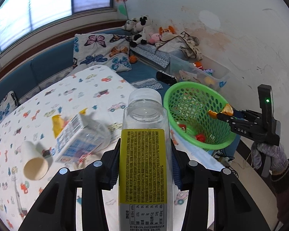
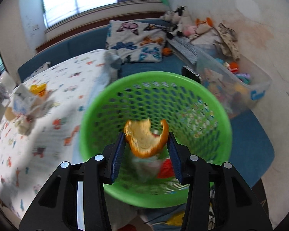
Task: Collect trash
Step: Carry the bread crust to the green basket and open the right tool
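My left gripper (image 1: 145, 165) clamps a clear, square-shouldered plastic bottle (image 1: 145, 154) above the table (image 1: 48, 104); my right gripper's (image 2: 146, 150) ribbed fingers (image 2: 119, 154) pinch a curled orange peel (image 2: 146, 139) over the perforated green basket (image 2: 98, 104).

Black hand-held gripper (image 1: 218, 115), blue ribbed pads (image 2: 118, 154), silver screws, grey knit glove (image 1: 269, 156), dark sleeve (image 1: 287, 182).

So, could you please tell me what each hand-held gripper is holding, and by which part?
The left hand-held gripper clamps the clear bottle across its labelled body. The right hand-held gripper pinches the orange peel by its side edges.
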`<state>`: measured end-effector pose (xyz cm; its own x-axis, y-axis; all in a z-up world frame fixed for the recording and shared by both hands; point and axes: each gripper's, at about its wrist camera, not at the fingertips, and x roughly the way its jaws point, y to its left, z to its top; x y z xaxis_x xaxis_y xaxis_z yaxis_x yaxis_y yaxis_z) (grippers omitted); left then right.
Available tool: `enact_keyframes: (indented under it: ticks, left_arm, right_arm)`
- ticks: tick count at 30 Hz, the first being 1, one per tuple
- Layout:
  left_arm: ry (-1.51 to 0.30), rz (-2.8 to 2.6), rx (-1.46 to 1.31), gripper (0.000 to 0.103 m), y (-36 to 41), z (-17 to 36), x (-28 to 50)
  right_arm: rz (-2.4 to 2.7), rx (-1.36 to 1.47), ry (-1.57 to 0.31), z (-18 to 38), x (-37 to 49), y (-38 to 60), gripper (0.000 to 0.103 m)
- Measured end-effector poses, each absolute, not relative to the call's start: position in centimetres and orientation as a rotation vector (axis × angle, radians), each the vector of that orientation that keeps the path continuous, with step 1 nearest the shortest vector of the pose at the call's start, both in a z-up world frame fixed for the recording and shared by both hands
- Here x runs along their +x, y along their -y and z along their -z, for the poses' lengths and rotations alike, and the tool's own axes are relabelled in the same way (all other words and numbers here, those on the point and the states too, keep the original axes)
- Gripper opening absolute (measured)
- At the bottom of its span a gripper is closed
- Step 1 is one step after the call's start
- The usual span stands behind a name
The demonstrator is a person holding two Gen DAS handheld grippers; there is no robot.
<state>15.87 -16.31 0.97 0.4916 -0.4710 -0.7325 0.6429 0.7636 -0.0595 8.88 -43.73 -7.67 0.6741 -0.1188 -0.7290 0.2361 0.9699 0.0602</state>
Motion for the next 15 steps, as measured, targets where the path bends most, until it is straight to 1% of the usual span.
enact_keyframes:
  ticks: [6, 8, 15]
  left_arm:
    - [-0.815, 0.710, 0.257, 0.043, 18.6, -0.9, 16.1]
    - [-0.816, 0.721, 0.264, 0.043, 19.4, -0.9, 16.1]
    - [-0.814, 0.769, 0.278, 0.043, 22.2, -1.2, 15.9]
  right_arm:
    - [0.222, 0.187, -0.813, 8.7, 8.9, 45.4, 0.051]
    - [0.228, 0.192, -0.808, 8.8, 8.8, 45.6, 0.057]
    - [0.229, 0.193, -0.791, 8.3, 7.9, 45.9, 0.059]
